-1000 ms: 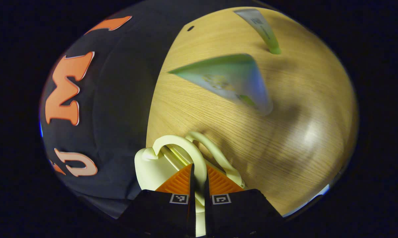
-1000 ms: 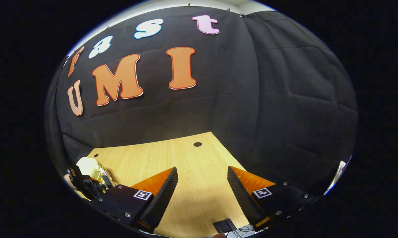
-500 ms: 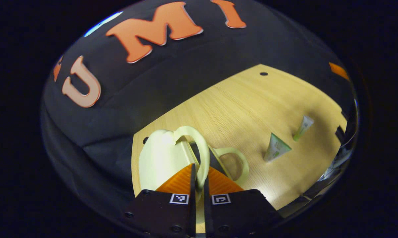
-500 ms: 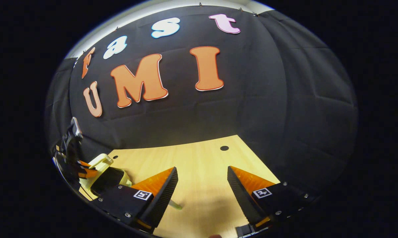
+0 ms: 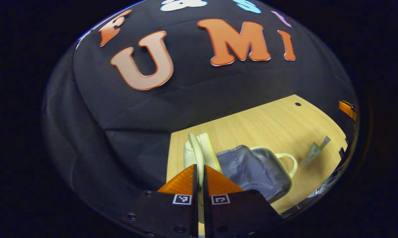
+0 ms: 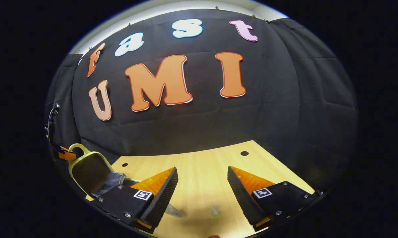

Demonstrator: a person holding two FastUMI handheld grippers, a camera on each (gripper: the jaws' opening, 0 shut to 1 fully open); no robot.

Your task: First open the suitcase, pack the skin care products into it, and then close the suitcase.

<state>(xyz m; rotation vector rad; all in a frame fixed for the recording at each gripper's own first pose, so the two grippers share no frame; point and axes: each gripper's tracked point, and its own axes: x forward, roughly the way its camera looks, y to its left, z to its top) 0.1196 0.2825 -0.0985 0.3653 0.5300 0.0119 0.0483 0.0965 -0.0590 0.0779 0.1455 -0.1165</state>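
Note:
The small cream suitcase (image 5: 285, 185) lies open on the wooden table (image 5: 268, 122), its grey lining (image 5: 251, 168) showing. Its lid (image 5: 207, 148) stands raised, edge-on to me. My left gripper (image 5: 199, 167) is shut on the lid's cream handle. A green and white skin care tube (image 5: 314, 150) lies to the right of the case. In the right gripper view the raised lid (image 6: 89, 168) is at the far left, with the left gripper (image 6: 65, 153) on its handle (image 6: 78, 147). My right gripper (image 6: 202, 185) hangs open over the table with nothing between its fingers; a tube (image 6: 174, 210) lies just below it.
A second small tube (image 6: 214, 211) lies blurred near the table's (image 6: 202, 162) near edge. Black cloth closes off the back and both sides. Small round holes (image 6: 244, 153) mark the tabletop near the rear edge.
My left gripper has swung the lid up by its handle, from nearly closed to standing upright, baring the grey lining. The right gripper has drifted a little and stayed open.

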